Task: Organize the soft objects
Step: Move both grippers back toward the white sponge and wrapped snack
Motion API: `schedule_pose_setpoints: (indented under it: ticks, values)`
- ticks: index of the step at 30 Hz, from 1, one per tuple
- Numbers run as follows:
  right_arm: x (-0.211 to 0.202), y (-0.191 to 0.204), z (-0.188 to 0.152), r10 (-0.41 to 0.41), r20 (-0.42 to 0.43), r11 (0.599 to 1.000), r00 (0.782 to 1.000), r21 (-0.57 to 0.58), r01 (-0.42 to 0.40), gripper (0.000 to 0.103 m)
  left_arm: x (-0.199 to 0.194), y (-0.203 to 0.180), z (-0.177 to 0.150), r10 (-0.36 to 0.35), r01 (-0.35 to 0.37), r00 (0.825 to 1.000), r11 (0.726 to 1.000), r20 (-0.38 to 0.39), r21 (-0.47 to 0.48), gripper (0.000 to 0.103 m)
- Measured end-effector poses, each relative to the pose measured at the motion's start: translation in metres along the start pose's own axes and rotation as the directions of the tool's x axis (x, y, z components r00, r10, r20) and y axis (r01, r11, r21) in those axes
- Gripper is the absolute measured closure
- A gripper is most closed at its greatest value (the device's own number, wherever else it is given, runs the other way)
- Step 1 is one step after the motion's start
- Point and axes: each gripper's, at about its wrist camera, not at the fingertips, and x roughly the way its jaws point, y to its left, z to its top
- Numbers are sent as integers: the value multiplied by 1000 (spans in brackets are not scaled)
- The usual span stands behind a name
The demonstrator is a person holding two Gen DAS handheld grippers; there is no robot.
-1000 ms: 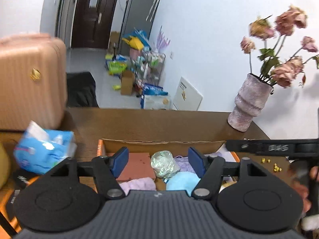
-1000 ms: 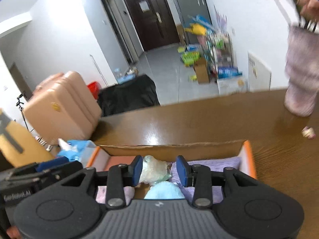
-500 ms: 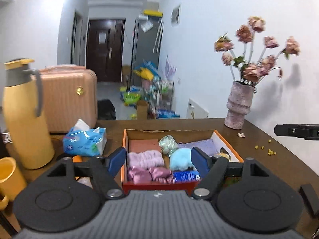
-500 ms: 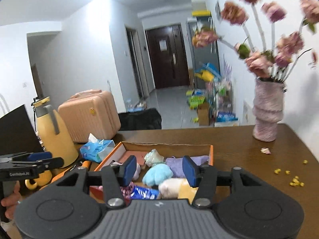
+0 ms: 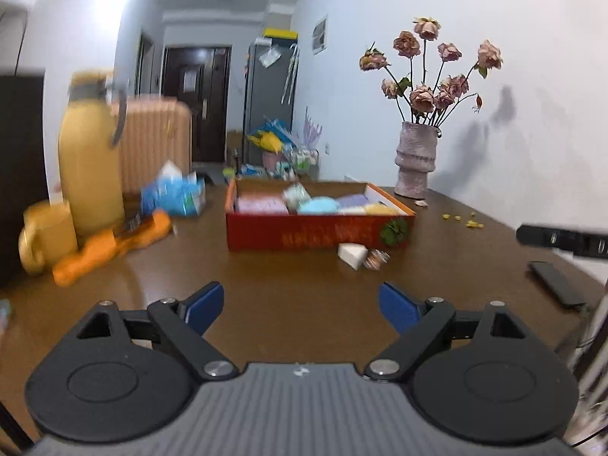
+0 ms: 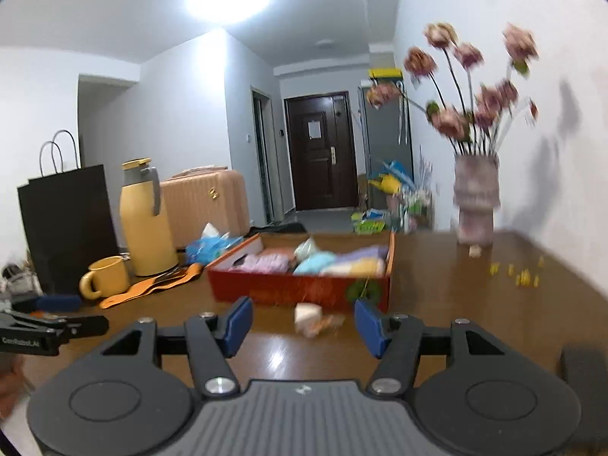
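A red-orange box (image 5: 311, 230) (image 6: 266, 285) stands on the brown table, holding soft things: pink, purple, light blue and yellow pieces. A white wedge-shaped piece (image 5: 352, 255) (image 6: 306, 313) and a small crumpled wrapper (image 5: 375, 259) lie on the table just in front of the box. My left gripper (image 5: 302, 309) is open and empty, well back from the box. My right gripper (image 6: 304, 325) is open and empty, low over the table, with the white piece just ahead between its fingers.
A yellow thermos (image 5: 91, 163) (image 6: 146, 216), yellow mug (image 6: 104, 279), orange strap (image 5: 114, 245) and blue tissue pack (image 5: 173, 193) stand left of the box. A vase of dried roses (image 5: 416, 159) (image 6: 477, 205) stands at the back right. A dark flat device (image 5: 556, 283) lies right.
Both grippers have pulled back from over the box and dropped low, so the box now shows from its front side. Both have stayed open.
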Motion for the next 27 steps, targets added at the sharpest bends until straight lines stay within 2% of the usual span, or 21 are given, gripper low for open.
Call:
schedule_pose_setpoints:
  ticks: [4,7,12,18,23,26,27]
  values:
    - [-8,-3,-27,5,-38,998,999,66,-3,42,4,0,-9,20,-19,999,1000,-28,18,12]
    - [-1,-1,-41,-1,-67,998,998,69,6,42,13,2,-5,24,-24,998,1000,-54,0,11]
    - [18,1,-55,29,-99,996,995,88,-20,42,30,-7,-5,32,-29,996,999,-78,35,10]
    - [41,-4,-61,45,-132,991,990,131,-28,42,62,-10,-8,27,-20,991,998,-131,54,10]
    - [69,-10,-57,26,-167,993,986,120,-5,42,100,-9,-1,10,2,986,997,-164,71,10]
    - [97,-21,-45,15,-184,991,983,134,10,45,131,-13,9,11,1,987,997,-159,74,11]
    - [109,-25,-41,20,-189,989,982,145,7,49,141,-16,13,3,9,987,997,-158,72,11]
